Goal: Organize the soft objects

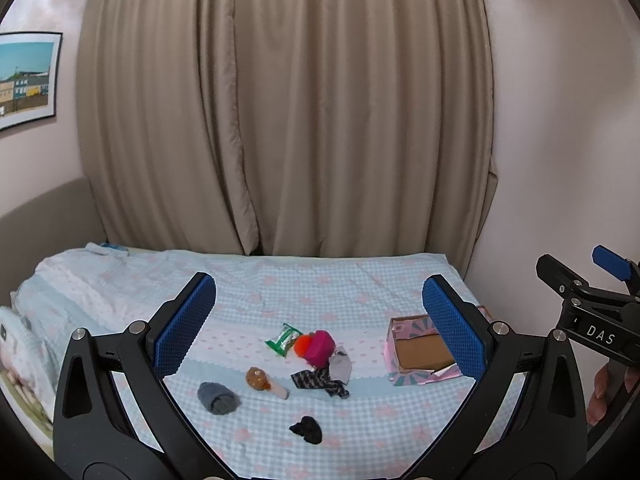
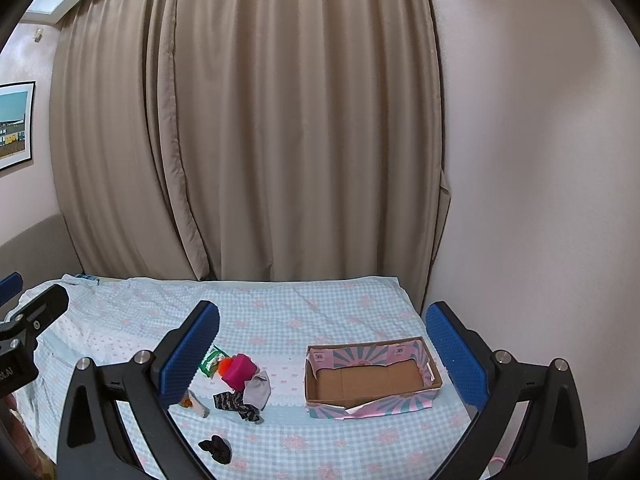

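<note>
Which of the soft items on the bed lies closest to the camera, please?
The black sock, balled up alone at the near edge of the bed. The grey roll, patterned sock and pink hat all lie farther back.

Beige curtain [image 1: 280, 112], framed picture [image 1: 26, 80] on pale wall, checked blue bedsheet [image 1: 320, 280] with pink flowers

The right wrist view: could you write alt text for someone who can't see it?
An open, empty cardboard box sits on a blue checked bed, right of scattered soft items: a pink toy, patterned cloth, black sock. The open right gripper frames the scene before beige curtains.
</note>
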A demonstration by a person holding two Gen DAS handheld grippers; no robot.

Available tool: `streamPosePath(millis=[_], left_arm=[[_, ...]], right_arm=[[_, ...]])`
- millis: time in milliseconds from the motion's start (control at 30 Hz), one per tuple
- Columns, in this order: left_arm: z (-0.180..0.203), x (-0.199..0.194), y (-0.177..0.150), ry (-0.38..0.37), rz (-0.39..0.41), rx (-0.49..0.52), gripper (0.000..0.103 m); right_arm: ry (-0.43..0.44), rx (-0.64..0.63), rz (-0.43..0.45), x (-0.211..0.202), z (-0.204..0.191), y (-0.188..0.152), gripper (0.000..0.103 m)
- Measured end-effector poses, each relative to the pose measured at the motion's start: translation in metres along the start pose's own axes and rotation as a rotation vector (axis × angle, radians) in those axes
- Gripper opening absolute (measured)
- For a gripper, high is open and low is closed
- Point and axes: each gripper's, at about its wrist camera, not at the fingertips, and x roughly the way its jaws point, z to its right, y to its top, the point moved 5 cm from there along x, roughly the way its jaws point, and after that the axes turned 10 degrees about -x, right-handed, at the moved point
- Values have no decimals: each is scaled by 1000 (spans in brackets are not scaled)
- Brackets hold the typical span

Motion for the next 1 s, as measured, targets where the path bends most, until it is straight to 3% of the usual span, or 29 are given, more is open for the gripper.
streamPosePath(millis=[1000], left_arm=[[-4, 5, -2, -11, -20, -13, 103]], right_arm=[[6, 5, -7, 1, -1, -3, 103]])
